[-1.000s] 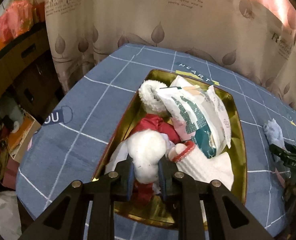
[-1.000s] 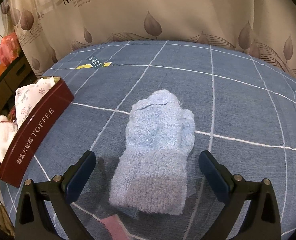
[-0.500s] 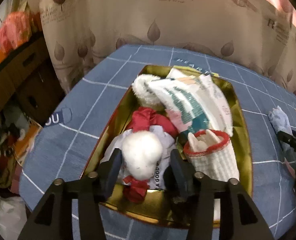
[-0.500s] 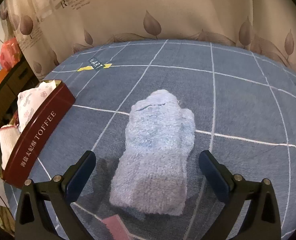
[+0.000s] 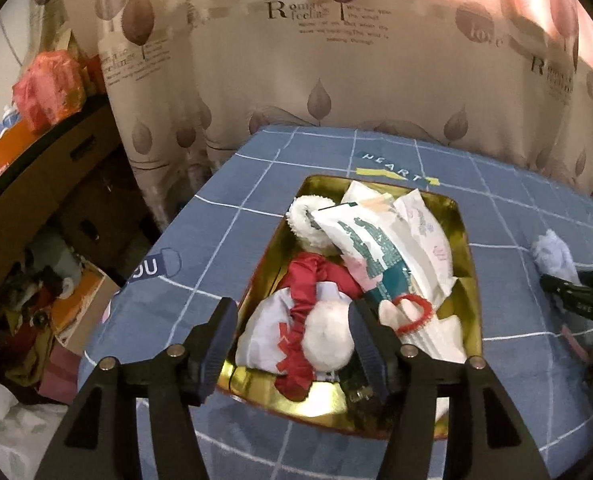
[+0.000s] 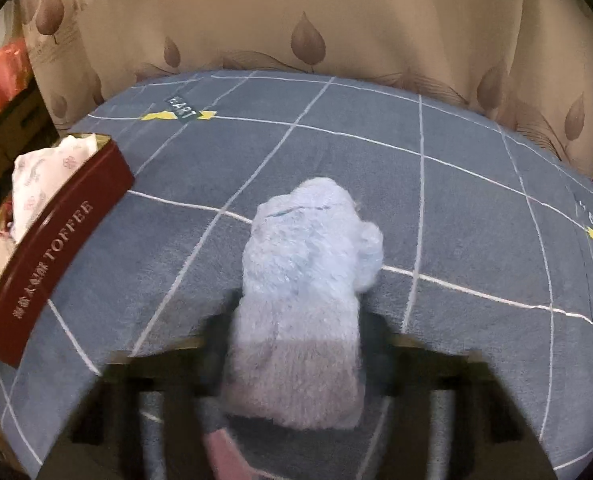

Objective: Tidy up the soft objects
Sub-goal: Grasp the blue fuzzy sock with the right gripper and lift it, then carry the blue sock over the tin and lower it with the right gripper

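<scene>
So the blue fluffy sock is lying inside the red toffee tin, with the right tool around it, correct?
Not quite. The blue fluffy sock lies on the blue checked cloth, apart from the red toffee tin, as the right wrist view shows. The right tool is around it, its jaws having just closed.

A lived-in home room is indicated. A leaf-printed curtain [image 5: 336, 80] is seen across the top, a blue checked cloth [image 6: 476, 208] is spread below, and cardboard boxes [image 5: 76, 184] and household clutter are piled at left.
</scene>
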{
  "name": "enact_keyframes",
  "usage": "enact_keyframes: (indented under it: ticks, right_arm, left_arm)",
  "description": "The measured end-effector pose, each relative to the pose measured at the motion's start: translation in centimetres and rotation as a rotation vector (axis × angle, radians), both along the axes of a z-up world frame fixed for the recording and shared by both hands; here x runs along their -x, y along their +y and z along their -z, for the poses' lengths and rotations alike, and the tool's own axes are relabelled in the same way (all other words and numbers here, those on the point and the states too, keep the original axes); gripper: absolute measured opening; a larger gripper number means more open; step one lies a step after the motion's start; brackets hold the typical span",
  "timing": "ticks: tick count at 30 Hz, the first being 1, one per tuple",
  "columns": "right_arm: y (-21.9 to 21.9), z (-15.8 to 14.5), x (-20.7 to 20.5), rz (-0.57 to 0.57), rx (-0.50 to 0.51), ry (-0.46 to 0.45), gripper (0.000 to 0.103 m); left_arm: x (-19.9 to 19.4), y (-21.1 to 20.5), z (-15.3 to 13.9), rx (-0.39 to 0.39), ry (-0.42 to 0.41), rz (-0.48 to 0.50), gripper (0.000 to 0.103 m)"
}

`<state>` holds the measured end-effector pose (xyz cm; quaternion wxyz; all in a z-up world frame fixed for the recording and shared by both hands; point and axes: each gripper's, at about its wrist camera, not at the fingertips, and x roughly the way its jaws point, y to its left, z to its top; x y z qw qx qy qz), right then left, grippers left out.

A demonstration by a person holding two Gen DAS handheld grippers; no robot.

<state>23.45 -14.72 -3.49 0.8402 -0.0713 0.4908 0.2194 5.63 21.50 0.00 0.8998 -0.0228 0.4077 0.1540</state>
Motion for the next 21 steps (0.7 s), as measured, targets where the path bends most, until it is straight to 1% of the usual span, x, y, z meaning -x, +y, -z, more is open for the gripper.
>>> enact_keyframes:
  ticks: [2,4,5,7,9,11,13,15,17,19,21]
  right_arm:
    - [-0.2,-0.1,-0.2,-0.009,-0.007,0.013,0.028]
    - [-0.7,-0.3,-0.2,-0.012,-0.034,0.030,0.024]
    - [-1.0,-0.5,-0.1,-0.009,-0.057,0.039,0.024]
    - [-1.6,-0.9,0.3,0.000,-0.099,0.050,0.024]
    - [-2.2,-1.3,1.1,0.006,-0.152,0.071,0.024]
    - [-2.2,-1.9,1.8,0.003,-0.182,0.069,0.024]
    - [-1.8,-3.2,2.8,-0.023,-0.234,0.065,0.024]
    - [-0.3,-5.2,3.9,-0.071,-0.277,0.048,0.024]
    - [1.8,-7.2,4.9,-0.138,-0.322,0.041,0.024]
    - [4.2,-8.6,5.5,-0.189,-0.346,0.037,0.024]
    - [7.0,-9.7,5.9,-0.245,-0.371,0.048,0.024]
  left_arm:
    - [0.6,0.1,-0.6,0.029,-0.007,-0.002,0.059]
    - [1.4,0.0,-1.0,0.060,0.002,-0.006,0.059]
    - [1.9,-0.2,-1.2,0.078,0.010,-0.014,0.059]
    - [3.2,-0.7,-1.9,0.120,-0.002,-0.015,0.059]
    - [4.8,-1.4,-2.7,0.133,-0.018,-0.023,0.059]
    - [6.3,-2.1,-3.3,0.134,-0.031,-0.032,0.059]
    - [8.1,-2.5,-3.9,0.148,-0.050,-0.056,0.059]
    - [10.0,-2.6,-3.9,0.169,-0.064,-0.087,0.059]
    - [11.8,-2.6,-3.5,0.162,-0.059,-0.131,0.059]
    - [13.0,-2.2,-2.9,0.174,-0.052,-0.164,0.059]
    - [14.4,-1.6,-2.3,0.186,-0.079,-0.219,0.059]
